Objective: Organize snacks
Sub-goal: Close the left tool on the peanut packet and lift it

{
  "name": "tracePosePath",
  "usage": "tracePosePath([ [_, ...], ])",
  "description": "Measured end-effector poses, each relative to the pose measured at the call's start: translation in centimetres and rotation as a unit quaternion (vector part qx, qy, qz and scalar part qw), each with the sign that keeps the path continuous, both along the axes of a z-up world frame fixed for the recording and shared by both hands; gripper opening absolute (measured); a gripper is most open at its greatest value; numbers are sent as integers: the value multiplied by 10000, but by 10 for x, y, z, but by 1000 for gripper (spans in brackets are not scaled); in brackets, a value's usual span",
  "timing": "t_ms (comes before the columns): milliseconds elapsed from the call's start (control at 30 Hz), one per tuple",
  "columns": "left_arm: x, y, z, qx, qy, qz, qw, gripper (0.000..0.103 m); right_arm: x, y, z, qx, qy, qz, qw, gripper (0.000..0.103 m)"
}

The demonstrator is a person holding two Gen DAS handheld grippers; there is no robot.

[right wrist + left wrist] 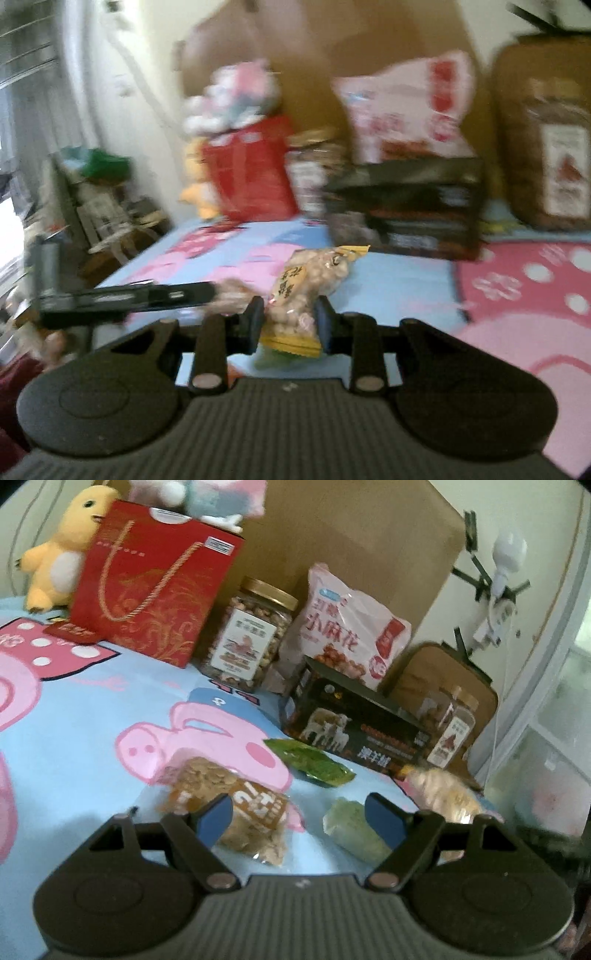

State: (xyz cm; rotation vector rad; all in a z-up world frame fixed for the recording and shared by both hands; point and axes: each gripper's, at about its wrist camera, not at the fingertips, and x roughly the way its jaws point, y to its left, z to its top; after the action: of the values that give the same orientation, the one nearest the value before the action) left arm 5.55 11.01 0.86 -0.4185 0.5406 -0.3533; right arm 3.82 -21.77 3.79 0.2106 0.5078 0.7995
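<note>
My right gripper [291, 320] is shut on a clear yellow-edged packet of peanuts [312, 282], lifted above the blue cartoon bedsheet [399, 291]. My left gripper [300, 818] stands open over the sheet [74, 746], nothing between its fingers. Just beyond its left finger lies an orange-labelled nut packet [236, 805]; a pale green packet [354, 829] lies by its right finger. A green packet [314, 766] lies further out, and a blurred pale packet [439, 790] sits at the right. At the back stand a red gift bag [155, 587], a nut jar [251, 635], a pink snack bag [354, 631] and a black box [354, 727].
A second nut jar [454, 727] stands before a brown case [443, 679] at the right. A yellow plush toy [62, 550] and a cardboard sheet [351, 535] back the bed. In the right wrist view, the other gripper's dark body [122, 299] reaches in from the left; shelving clutter [103, 206] stands beyond the bed edge.
</note>
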Motion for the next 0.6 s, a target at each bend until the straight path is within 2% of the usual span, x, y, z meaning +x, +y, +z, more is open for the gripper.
tracePosePath([
  [133, -14, 18, 5, -57, 2, 176, 9998, 81, -8, 40, -5, -338, -94, 770, 9964, 33],
  [267, -25, 26, 4, -96, 105, 135, 9998, 81, -10, 71, -23, -849, -192, 1200, 9890, 33],
  [333, -27, 23, 1, -70, 151, 67, 9998, 81, -10, 78, -29, -1070, -302, 1187, 9867, 35],
  [433, -24, 16, -2, -51, 254, -95, 9996, 81, -12, 75, -29, -1185, -519, 988, 9867, 56],
  [600, -22, -4, -5, 65, 318, -457, 9984, 81, -19, 56, -26, -1210, -596, 862, 9871, 58],
])
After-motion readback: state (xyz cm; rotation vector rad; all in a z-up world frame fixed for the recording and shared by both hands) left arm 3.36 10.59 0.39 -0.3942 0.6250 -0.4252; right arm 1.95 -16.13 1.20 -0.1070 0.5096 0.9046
